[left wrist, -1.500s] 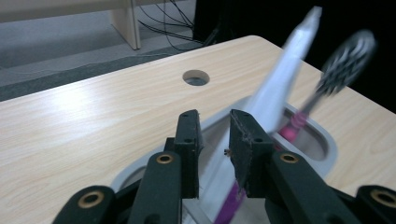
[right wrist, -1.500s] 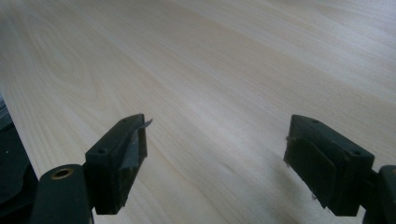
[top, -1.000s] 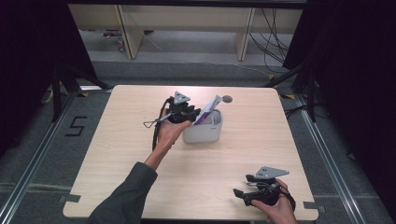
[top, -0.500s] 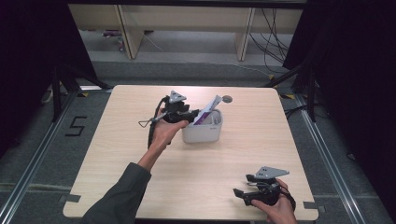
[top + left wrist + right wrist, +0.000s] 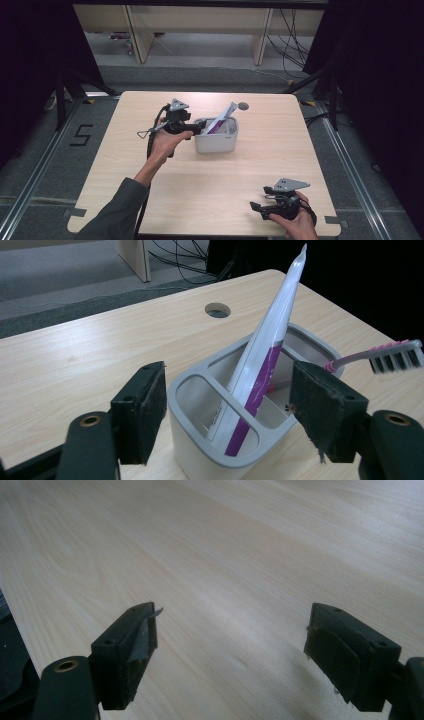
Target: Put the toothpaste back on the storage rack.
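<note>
A pale grey holder [image 5: 216, 144] with several compartments stands at the table's middle back. A white and purple toothpaste tube [image 5: 220, 120] leans out of it. In the left gripper view the holder [image 5: 192, 447] sits just beyond my jaws, the tube [image 5: 272, 342] rises slanting from a front compartment, and a toothbrush [image 5: 395, 357] with a pink and grey head pokes out to the right. My left gripper [image 5: 199, 129] [image 5: 235, 412] is open at the holder's left side, gripping nothing. Near the front right edge my right gripper [image 5: 258, 198] [image 5: 232, 645] is open over bare wood.
The light wooden table [image 5: 150, 165] has a round cable hole [image 5: 243, 105] [image 5: 217, 310] behind the holder. Wooden shelving legs and cables stand on the floor beyond the far edge. Black curtains flank both sides.
My left gripper has drawn a little to the left, away from the holder. The right gripper has stayed where it was.
</note>
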{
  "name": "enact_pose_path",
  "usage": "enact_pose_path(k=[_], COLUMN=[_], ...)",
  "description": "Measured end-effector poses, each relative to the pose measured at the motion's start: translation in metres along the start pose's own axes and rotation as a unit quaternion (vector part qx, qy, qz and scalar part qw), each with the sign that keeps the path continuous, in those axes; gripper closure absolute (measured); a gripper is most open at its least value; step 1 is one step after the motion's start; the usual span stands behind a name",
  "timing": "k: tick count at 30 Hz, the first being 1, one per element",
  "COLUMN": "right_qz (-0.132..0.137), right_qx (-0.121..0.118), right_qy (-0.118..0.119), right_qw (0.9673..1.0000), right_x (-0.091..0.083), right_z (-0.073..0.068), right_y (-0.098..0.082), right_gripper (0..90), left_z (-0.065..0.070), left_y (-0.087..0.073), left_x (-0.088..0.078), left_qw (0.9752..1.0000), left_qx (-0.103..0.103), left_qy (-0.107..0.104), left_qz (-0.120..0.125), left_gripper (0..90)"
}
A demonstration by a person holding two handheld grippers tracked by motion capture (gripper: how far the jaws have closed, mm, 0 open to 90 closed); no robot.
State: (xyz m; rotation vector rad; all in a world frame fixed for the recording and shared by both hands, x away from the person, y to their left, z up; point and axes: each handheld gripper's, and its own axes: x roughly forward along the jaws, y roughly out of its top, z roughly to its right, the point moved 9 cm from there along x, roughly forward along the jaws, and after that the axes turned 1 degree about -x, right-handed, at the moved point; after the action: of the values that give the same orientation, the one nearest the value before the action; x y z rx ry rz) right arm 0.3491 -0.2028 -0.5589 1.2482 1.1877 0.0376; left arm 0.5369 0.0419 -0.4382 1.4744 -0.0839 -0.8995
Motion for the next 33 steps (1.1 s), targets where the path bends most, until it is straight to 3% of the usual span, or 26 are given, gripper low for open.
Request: enact_pose_path(k=[15,18,23,24,26,33], right_qz=[0.003,0.006,0.009,0.005,0.008,0.009], right_qx=[0.008,0.009,0.000,0.013,0.000,0.002], right_qy=[0.007,0.004,0.001,0.000,0.001,-0.001], right_qw=[0.9999,0.9999,1.0000,0.9999,1.0000,1.0000], right_x=[-0.001,-0.001,-0.001,-0.002,-0.001,-0.001], right_z=[-0.002,-0.002,0.001,-0.001,0.001,0.001], right_y=[0.001,0.002,0.002,0.001,0.002,0.002], right_gripper=[21.5,21.6,21.5,21.5,21.5,21.5], left_z=[-0.002,-0.005,-0.006,-0.006,-0.007,-0.009], left_y=[-0.010,-0.016,-0.024,-0.025,-0.027,-0.036], left_x=[-0.019,-0.022,-0.031,-0.032,-0.035,-0.043], left_qw=[0.9998,0.9996,0.9998,0.9998,0.9998,0.9997], left_qx=[0.017,0.021,0.013,0.012,0.010,0.008], left_qy=[-0.015,-0.015,-0.015,-0.016,-0.018,-0.022], left_qz=[0.001,-0.008,0.000,-0.001,0.002,0.002], left_gripper=[24.1,22.5,21.5,21.4,21.0,20.1])
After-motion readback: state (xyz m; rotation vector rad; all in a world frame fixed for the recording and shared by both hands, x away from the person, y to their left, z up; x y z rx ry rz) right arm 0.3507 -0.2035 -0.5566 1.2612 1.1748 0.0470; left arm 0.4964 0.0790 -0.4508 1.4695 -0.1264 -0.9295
